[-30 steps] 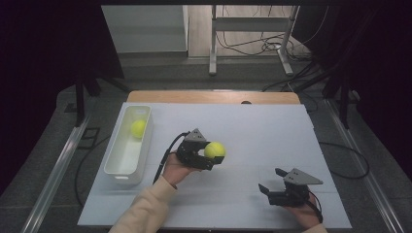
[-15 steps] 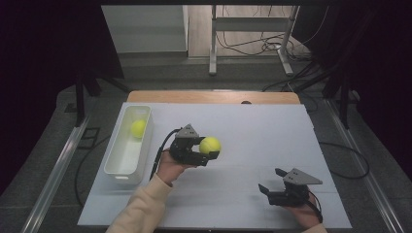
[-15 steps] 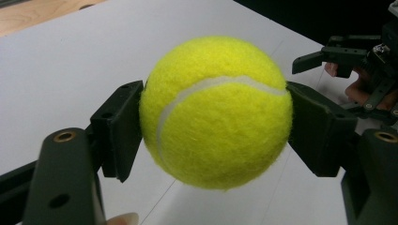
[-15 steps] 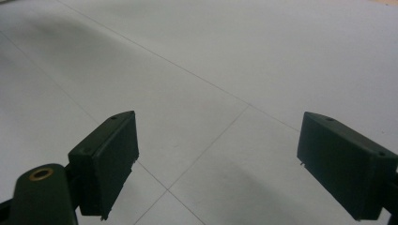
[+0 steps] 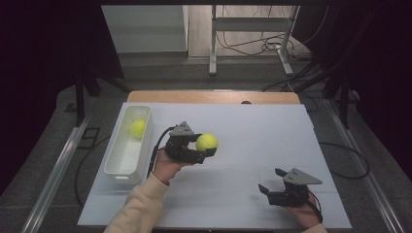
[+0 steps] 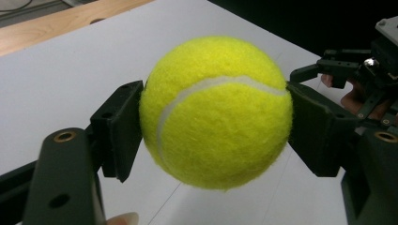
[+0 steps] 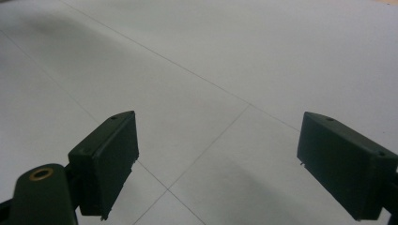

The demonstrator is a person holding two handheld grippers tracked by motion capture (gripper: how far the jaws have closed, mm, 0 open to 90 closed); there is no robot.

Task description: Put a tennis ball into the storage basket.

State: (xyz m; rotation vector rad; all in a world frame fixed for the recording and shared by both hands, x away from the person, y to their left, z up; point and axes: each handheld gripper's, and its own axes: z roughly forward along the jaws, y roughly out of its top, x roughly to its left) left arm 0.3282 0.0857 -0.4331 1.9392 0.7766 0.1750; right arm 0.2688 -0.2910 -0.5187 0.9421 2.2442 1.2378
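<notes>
One tennis ball (image 6: 216, 112) sits pinched between the pads of the left tool (image 5: 198, 151), raised above the table (image 5: 252, 126) right of the white bin (image 5: 116, 162). It looks light, springy and fuzzy; grip across its widest part. The right tool (image 5: 272, 183) rests spread, holding nothing.

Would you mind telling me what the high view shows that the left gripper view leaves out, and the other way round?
High view alone: the white bin at the table's left with a second tennis ball inside, and the floor cables beyond. Left gripper view alone: the held tennis ball up close, its white seam, and both pads pressing its sides. Shared: the left claw shut on that ball, the white table, and the right claw, which stands open.
</notes>
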